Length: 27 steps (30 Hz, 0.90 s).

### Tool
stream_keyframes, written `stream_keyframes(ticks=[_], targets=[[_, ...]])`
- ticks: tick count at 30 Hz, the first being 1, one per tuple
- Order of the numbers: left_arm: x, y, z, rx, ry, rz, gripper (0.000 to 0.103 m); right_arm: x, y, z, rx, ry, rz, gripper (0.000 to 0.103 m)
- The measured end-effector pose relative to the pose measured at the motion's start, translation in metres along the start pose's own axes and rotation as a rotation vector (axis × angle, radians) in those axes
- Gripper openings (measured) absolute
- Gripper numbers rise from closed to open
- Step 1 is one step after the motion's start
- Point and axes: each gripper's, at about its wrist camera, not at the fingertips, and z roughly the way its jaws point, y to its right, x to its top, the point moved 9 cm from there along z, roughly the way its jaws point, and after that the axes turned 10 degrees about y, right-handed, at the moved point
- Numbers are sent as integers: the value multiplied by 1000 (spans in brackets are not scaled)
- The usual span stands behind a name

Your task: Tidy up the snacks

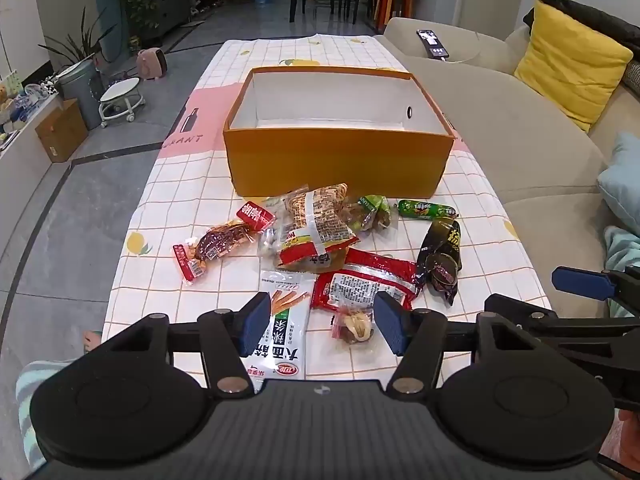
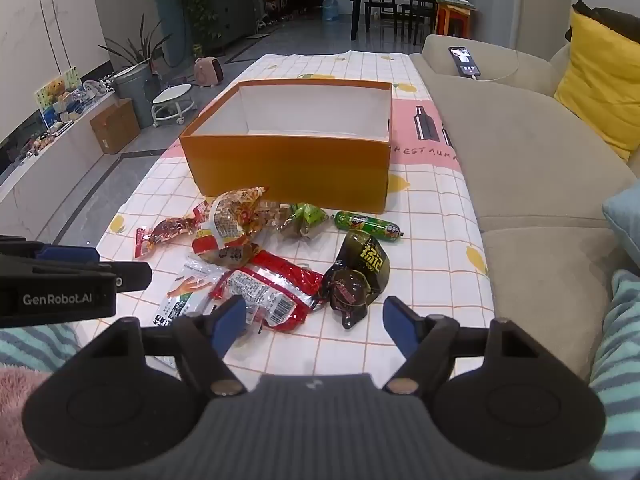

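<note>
both grippers poised over a heap of loose snack packets, orange box waiting empty behind them.

the sorting looks barely begun: the orange box [image 1: 338, 160] stands open on the checked tablecloth [image 1: 168, 200] with nothing visible inside, and every packet lies in front of its near wall. the left gripper [image 1: 322, 326] hovers with jaws spread wide and nothing between the pads, above a white noodle-snack packet [image 1: 280, 336] and a red packet [image 1: 360, 284]. the right gripper [image 2: 314, 326] is likewise wide apart and empty, above the tablecloth near a dark green packet [image 2: 358, 276]. a green sausage stick [image 2: 368, 224] lies just before the box. the next move probably calls for lowering one gripper onto a single packet at the heap's near edge, pinching it without snagging the overlapping neighbours, then lifting it over the box wall.
</note>
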Motion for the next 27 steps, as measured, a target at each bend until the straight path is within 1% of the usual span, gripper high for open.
stream_keyframes(ticks=[2,3,4,5,8,9,27], targets=[[1,1,0,-4,5,2,70,0,-1,0,1,2,-1,76],[0,3,-4,-4,35,5,70,0,-1,0,3,3,-1,76],[0,4,-3,-10,19,2,70,0,-1,0,3,3,0,76],[0,0,-3,-22,19,-10,70,0,-1,0,2,4,0,76],[1,3,-3,-10,16,-6,70,1,2,1,1,6,5,77],[2,3,-3,-13,15,-4,70,-1,-5,1,-5,5,-8,77],[-2,5,-1,-20,1,-2,69,1,0,0,-6,7,-2,79]])
